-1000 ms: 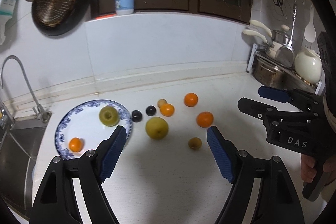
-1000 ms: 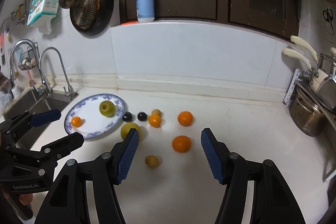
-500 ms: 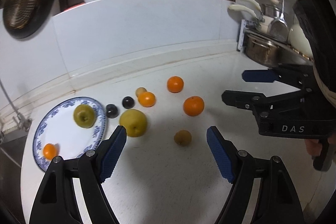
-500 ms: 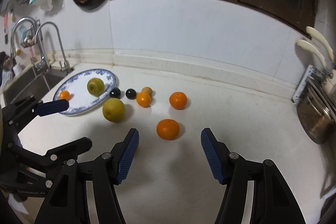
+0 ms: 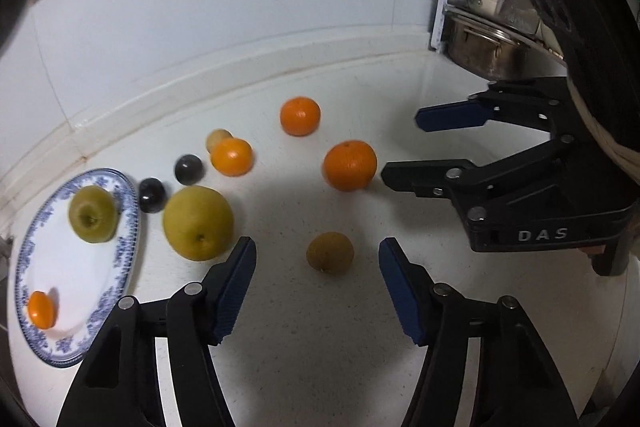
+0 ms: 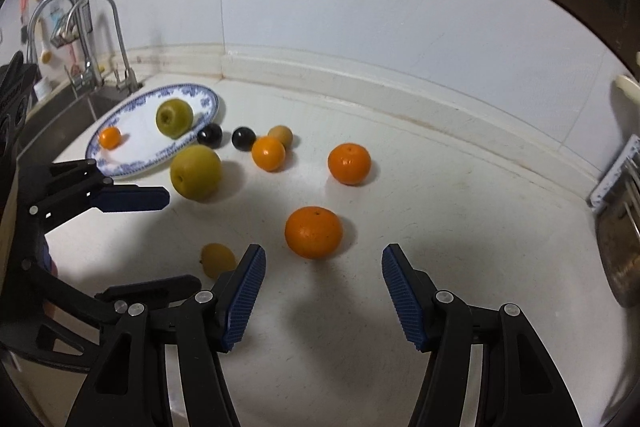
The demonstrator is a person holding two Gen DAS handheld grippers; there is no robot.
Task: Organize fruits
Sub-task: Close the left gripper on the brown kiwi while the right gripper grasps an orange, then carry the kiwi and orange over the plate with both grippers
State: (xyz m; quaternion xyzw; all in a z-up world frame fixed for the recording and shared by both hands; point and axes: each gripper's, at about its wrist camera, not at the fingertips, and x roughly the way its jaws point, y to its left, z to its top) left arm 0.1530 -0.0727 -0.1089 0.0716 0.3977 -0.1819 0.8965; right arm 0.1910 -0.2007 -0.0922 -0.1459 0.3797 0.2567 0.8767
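Bench (image 5: 320, 327): white, fruit scattered.
Left gripper (image 5: 316, 267): jaws closing, brown fruit (image 5: 330, 252) between, untouched.
Right gripper (image 6: 322, 269): jaws closing, empty, orange (image 6: 314, 231) just ahead.
Risk: fruit probably rolls if nudged.

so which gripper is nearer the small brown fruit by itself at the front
Left. The left gripper has the small brown fruit just ahead of its closing jaws, untouched. The right gripper sits off to its side, facing the nearest orange.

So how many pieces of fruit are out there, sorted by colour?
Orange: 4, namely three on the counter and a small one on the plate
Yellow-green: 2
Small brownish: 2
Dark, nearly black: 2
Total: 10
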